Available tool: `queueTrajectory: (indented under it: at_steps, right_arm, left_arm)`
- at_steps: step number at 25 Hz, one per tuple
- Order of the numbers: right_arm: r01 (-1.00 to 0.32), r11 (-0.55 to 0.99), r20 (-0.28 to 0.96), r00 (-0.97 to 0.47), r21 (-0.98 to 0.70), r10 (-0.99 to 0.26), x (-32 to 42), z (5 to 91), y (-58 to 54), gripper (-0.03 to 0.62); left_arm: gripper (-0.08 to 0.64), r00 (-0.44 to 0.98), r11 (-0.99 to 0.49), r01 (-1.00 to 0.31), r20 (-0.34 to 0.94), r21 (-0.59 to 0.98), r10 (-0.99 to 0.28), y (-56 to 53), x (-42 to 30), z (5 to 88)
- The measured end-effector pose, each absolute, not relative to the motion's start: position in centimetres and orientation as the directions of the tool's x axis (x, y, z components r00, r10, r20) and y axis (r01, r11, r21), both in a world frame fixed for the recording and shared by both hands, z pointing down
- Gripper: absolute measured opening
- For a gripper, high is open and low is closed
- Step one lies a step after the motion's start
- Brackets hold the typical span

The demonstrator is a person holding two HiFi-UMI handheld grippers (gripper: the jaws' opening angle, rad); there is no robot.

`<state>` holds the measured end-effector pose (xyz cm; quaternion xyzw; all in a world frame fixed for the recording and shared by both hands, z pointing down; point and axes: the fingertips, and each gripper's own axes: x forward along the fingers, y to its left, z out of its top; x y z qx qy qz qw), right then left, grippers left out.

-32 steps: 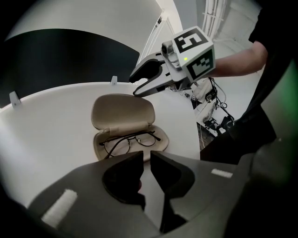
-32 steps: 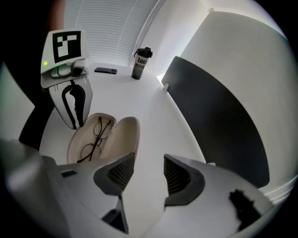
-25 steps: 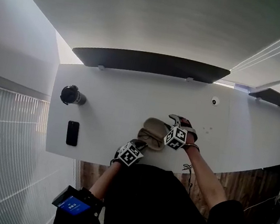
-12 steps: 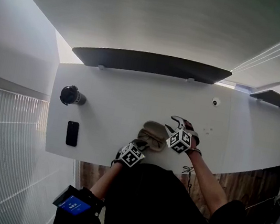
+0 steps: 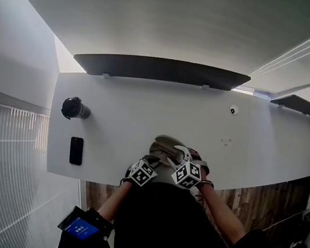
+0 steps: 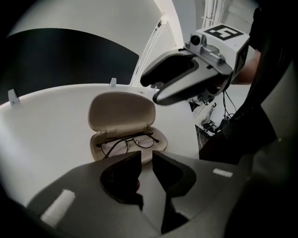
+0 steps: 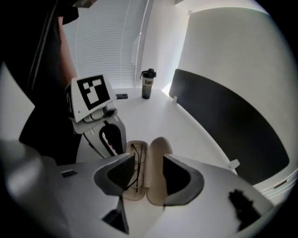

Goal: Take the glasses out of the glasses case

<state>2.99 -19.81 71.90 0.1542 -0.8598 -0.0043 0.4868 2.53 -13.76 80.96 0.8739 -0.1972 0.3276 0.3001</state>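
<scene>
A beige glasses case lies open on the white table, lid up, with thin dark-rimmed glasses in its base. In the head view the case sits near the table's front edge. My left gripper is just in front of the case's near rim, its jaws a narrow gap apart with nothing seen between them. My right gripper is open and hovers over the case, one jaw over the glasses and one over the lid. In the left gripper view the right gripper hangs above the case's right end.
A dark bottle and a black phone lie at the table's left end. A small white round object sits at the back right. A dark panel runs along the far edge. The person's body is close against the front edge.
My right gripper has moved from the case's right side leftward and nearer, and now sits over the open case. The left gripper has stayed by the case's near rim.
</scene>
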Motion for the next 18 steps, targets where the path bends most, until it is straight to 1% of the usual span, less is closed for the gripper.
queueTrajectory:
  at_steps: [1, 3, 4, 8, 12, 18]
  right_arm:
    - [-0.243, 0.96, 0.85, -0.467, 0.142, -0.244, 2.6, 73.1, -19.3, 0.2]
    - [-0.221, 0.969, 0.872, -0.447, 0.111, -0.202, 2.0, 74.9, -18.8, 0.169]
    - [-0.217, 0.971, 0.88, -0.438, 0.095, -0.184, 1.8, 75.5, -18.6, 0.154]
    - [-0.228, 0.973, 0.905, -0.405, 0.042, -0.134, 1.0, 77.3, -18.4, 0.129]
    - [-0.237, 0.971, 0.922, -0.37, 0.026, -0.115, 1.1, 78.4, -18.6, 0.127]
    - [-0.243, 0.969, 0.92, -0.37, 0.034, -0.125, 0.9, 78.1, -18.4, 0.126]
  left_arm:
    - [0.08, 0.71, -0.741, -0.539, 0.689, 0.4, -0.145, -13.7, 2.5, 81.0]
    - [0.08, 0.71, -0.741, -0.535, 0.691, 0.406, -0.134, -13.5, 2.5, 80.9]
    - [0.08, 0.71, -0.743, -0.532, 0.692, 0.406, -0.131, -13.5, 2.5, 80.9]
    - [0.075, 0.714, -0.751, -0.524, 0.688, 0.402, -0.13, -13.6, 2.5, 81.1]
    - [0.075, 0.715, -0.756, -0.517, 0.688, 0.402, -0.123, -13.5, 2.7, 81.0]
    - [0.075, 0.726, -0.76, -0.507, 0.676, 0.406, -0.123, -13.6, 2.5, 81.1]
